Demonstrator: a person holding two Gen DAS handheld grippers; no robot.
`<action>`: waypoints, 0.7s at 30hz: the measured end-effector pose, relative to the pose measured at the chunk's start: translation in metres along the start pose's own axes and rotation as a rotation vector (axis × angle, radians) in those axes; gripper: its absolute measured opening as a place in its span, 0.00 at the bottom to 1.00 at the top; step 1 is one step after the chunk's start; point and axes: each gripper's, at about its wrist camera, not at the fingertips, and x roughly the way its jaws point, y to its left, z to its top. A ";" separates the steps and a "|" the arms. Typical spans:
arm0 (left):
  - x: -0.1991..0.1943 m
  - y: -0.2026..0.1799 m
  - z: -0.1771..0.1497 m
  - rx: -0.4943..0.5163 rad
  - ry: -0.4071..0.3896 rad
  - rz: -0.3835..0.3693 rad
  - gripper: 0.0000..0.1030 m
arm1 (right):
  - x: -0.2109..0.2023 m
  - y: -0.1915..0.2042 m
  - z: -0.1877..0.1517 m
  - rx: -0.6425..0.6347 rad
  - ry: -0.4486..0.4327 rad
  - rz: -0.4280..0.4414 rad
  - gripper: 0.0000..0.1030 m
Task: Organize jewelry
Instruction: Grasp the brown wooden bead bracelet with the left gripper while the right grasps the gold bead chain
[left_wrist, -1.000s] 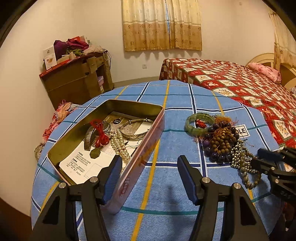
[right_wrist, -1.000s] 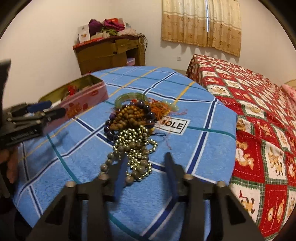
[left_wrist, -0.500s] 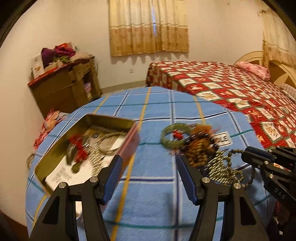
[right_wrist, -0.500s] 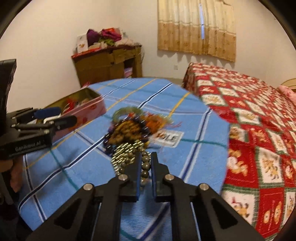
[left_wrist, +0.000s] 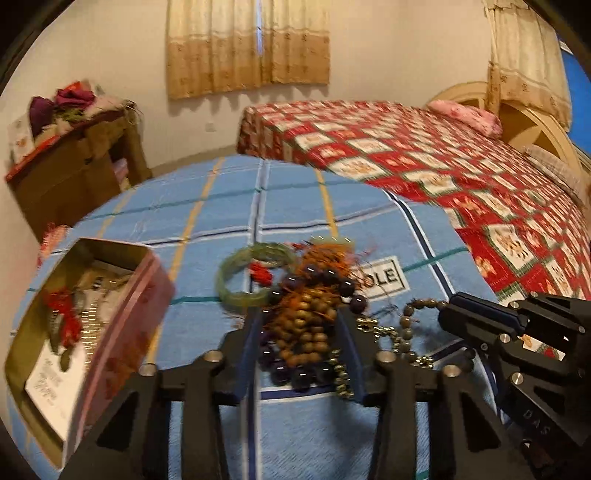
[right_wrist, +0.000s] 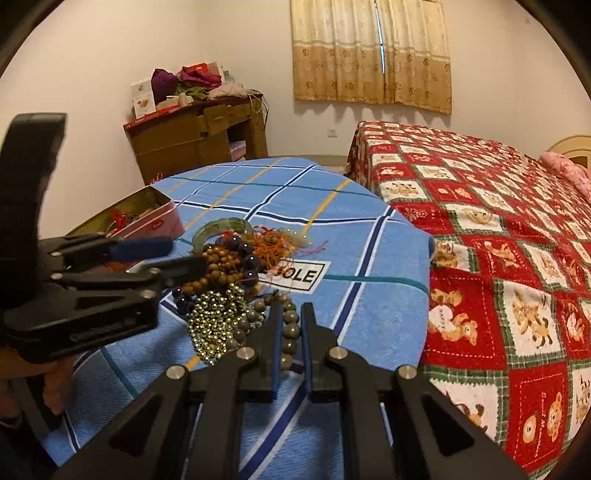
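Wooden beads in the jewelry heap mid-surface are straddled by the left tool, its jaws just narrowed, pads seemingly not yet pressing. Grey beads are pinched by the right tool. Tangled strands should be lifted slowly; the tin waits left, the surface edge close right.

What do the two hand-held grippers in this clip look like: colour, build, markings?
Both are matte black plastic frames with triangular cut-outs and round silver screw heads at the pivots. The left hand-held gripper has long flat fingers with blue pads on their inner faces. The right hand-held gripper matches it; seen from the left wrist view, its side bears embossed letters, partly legible. No cables or sleeves show.
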 end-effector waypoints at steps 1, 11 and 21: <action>0.002 0.000 0.000 0.000 0.008 -0.018 0.10 | 0.000 0.001 0.000 0.000 -0.002 0.003 0.11; -0.053 0.025 -0.005 -0.029 -0.094 -0.061 0.00 | -0.003 0.002 0.001 -0.002 -0.013 0.011 0.11; -0.064 0.040 -0.008 -0.061 -0.128 -0.042 0.00 | -0.005 0.003 0.003 -0.007 -0.021 0.010 0.11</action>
